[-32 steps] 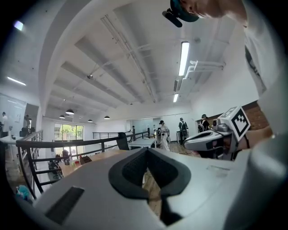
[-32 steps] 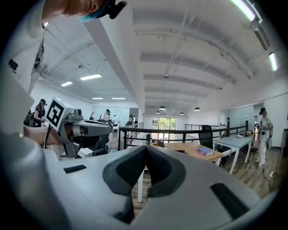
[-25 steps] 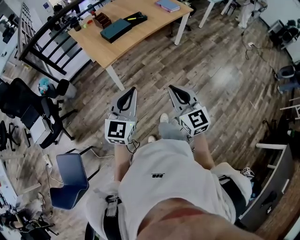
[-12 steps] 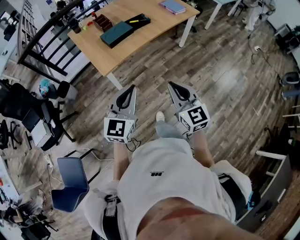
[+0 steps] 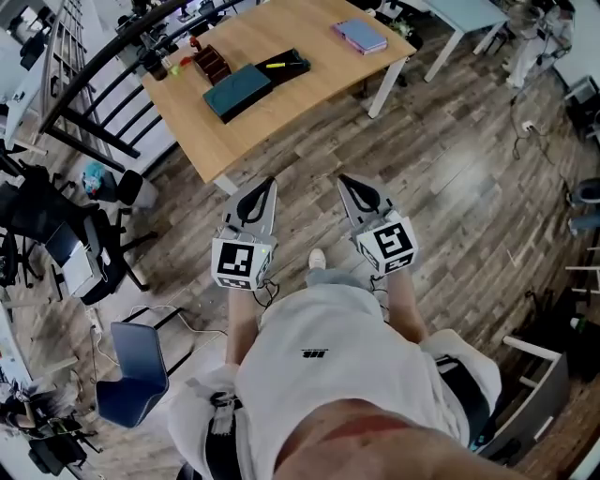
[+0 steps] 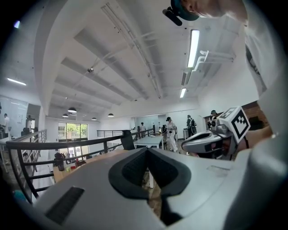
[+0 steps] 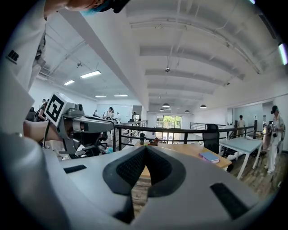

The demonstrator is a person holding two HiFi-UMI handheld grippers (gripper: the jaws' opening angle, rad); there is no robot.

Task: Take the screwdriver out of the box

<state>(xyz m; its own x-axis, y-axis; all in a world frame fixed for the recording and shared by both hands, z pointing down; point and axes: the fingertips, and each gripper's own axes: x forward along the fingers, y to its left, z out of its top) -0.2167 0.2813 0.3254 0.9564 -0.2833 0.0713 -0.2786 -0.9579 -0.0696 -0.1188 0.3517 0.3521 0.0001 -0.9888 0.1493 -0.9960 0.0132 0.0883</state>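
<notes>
A black box (image 5: pixel 287 66) lies open on the wooden table (image 5: pixel 309 70) far ahead, with the yellow-handled screwdriver (image 5: pixel 275 65) inside it. A dark teal case (image 5: pixel 238 91) lies just left of the box. I hold both grippers at waist height over the floor, well short of the table. My left gripper (image 5: pixel 269 181) is shut and empty, its tips meeting (image 6: pixel 147 149). My right gripper (image 5: pixel 342 177) is also shut with nothing in it (image 7: pixel 145 148). The right gripper view shows the table (image 7: pixel 189 150) beyond the jaws; the box is too small to make out there.
A purple notebook (image 5: pixel 360 36) and a brown organizer (image 5: pixel 213 64) also sit on the table. A black railing (image 5: pixel 89 70) runs behind it. Office chairs (image 5: pixel 56 225) and a blue chair (image 5: pixel 131 370) stand at the left. A white table (image 5: pixel 469 14) stands at the far right.
The table has slid lower and nearer in the head view as the person walks toward it. Both grippers stay shut and side by side.
</notes>
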